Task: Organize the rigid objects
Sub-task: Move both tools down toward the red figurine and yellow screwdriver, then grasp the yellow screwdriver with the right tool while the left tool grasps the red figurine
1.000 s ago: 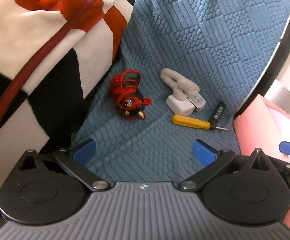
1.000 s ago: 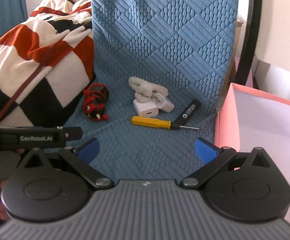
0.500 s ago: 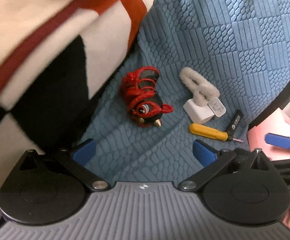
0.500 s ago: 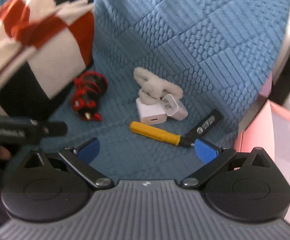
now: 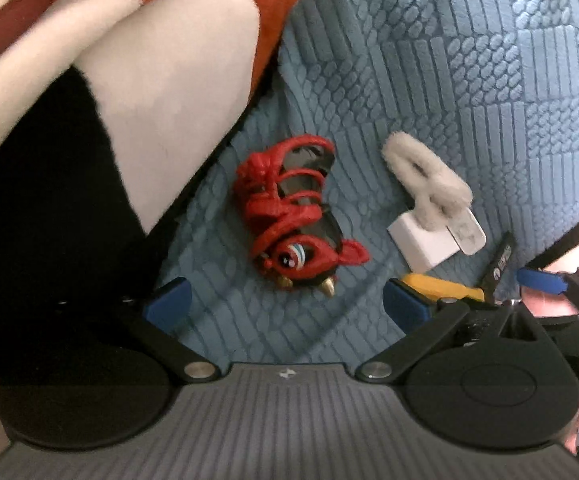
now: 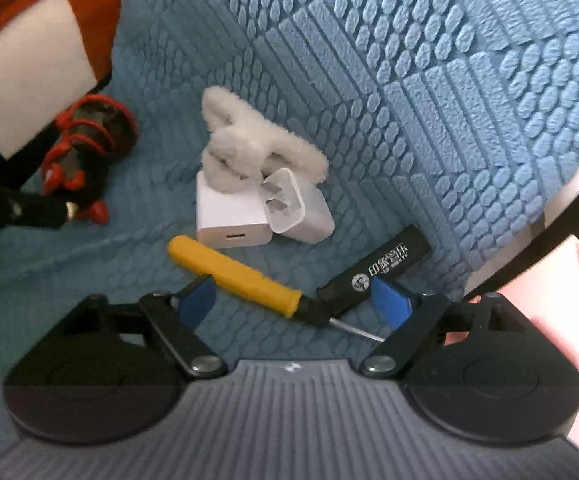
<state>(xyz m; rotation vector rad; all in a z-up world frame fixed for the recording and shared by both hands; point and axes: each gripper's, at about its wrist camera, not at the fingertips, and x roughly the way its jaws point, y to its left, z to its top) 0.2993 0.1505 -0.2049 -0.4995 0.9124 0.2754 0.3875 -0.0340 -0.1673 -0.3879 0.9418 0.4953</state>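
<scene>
**Closing in on the screwdriver**

While the left gripper [image 5: 285, 302] hangs open below the red toy [image 5: 289, 220], the right gripper [image 6: 293, 300] straddles the yellow-handled screwdriver [image 6: 237, 276] at lower centre, its jaws just narrowing, not yet pinching. Next likely: squeeze the handle, clear of the black stick [image 6: 373, 272], and lift toward the pink box [image 6: 569, 280].

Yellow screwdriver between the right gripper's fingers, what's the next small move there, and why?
Probably close the right gripper the rest of the way on the yellow screwdriver. Its jaws have just been closing and already straddle the handle, but the pads are not pressing yet. The black stick touches the shaft end, so grip the handle only.
</scene>
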